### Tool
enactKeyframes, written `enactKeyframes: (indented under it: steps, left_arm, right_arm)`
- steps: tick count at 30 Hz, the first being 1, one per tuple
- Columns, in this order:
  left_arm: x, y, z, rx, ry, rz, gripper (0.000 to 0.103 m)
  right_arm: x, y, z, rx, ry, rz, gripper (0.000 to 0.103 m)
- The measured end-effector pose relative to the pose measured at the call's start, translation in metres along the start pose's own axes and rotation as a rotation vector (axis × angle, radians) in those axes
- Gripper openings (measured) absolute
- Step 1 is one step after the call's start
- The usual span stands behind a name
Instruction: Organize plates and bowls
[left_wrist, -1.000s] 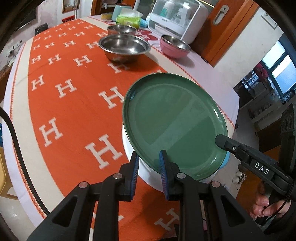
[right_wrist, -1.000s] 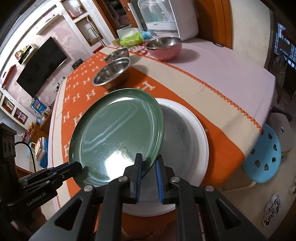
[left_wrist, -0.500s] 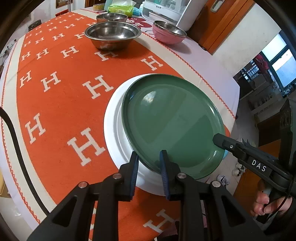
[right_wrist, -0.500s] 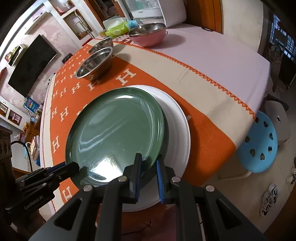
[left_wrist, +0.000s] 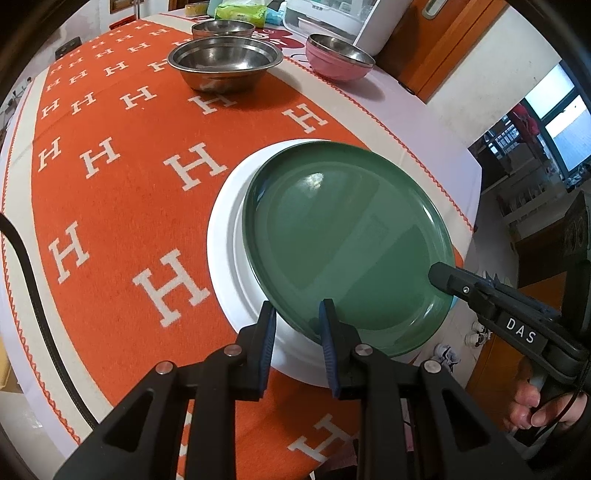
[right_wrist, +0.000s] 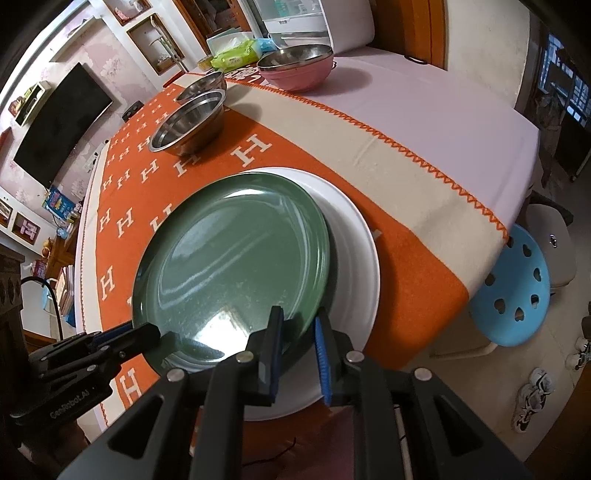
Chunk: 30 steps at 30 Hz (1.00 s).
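Note:
A green plate is held tilted just over a larger white plate on the orange H-patterned cloth. My left gripper is shut on the green plate's near rim. My right gripper is shut on its opposite rim, and its tip shows in the left wrist view. The green plate covers most of the white plate and overhangs its left side in the right wrist view.
A large steel bowl, a smaller steel bowl and a pink bowl stand at the table's far side. A white appliance sits behind them. A blue stool stands off the table's right edge.
Both grippers have lowered the green plate toward the white plate and shifted it further over it. The grips have not changed.

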<state>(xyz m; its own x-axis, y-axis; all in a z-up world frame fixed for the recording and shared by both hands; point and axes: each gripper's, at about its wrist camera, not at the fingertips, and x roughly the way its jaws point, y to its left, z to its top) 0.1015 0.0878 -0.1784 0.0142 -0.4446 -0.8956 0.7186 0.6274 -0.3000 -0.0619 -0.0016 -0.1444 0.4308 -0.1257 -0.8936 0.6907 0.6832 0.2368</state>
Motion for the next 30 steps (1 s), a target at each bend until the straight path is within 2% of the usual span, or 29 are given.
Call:
enactKeyframes:
  steps: [8, 9, 11, 15, 17, 20, 25, 30]
  left_arm:
    - [-0.004, -0.006, 0.000, 0.039, -0.001, 0.023, 0.023]
    - [-0.005, -0.007, 0.000, 0.044, -0.002, 0.025, 0.023]
    - [-0.006, -0.008, -0.001, 0.058, -0.007, 0.034, 0.023]
    - [-0.012, -0.008, -0.003, 0.074, -0.021, 0.036, 0.024]
    - [-0.015, -0.008, -0.004, 0.081, -0.029, 0.036, 0.025]
    - [-0.022, -0.007, -0.005, 0.097, -0.044, 0.038, 0.025]
    - [-0.033, -0.006, -0.007, 0.121, -0.073, 0.048, 0.028]
    - [-0.054, -0.004, -0.004, 0.110, -0.150, 0.067, 0.031]
  right_arm:
    - [-0.001, 0.003, 0.000, -0.003, 0.008, -0.035, 0.019]
    - [0.000, 0.004, 0.000, -0.005, 0.012, -0.050, 0.021]
    - [0.001, 0.005, 0.000, -0.006, 0.022, -0.080, 0.032]
    - [-0.002, 0.005, -0.001, 0.005, 0.005, -0.073, 0.036]
    - [-0.004, 0.007, -0.003, 0.003, -0.004, -0.066, 0.044]
    - [-0.007, 0.010, -0.006, 0.007, -0.021, -0.063, 0.049]
    - [-0.015, 0.013, -0.008, 0.028, -0.067, -0.059, 0.054]
    - [-0.023, 0.017, 0.001, 0.020, -0.125, -0.039, 0.055]
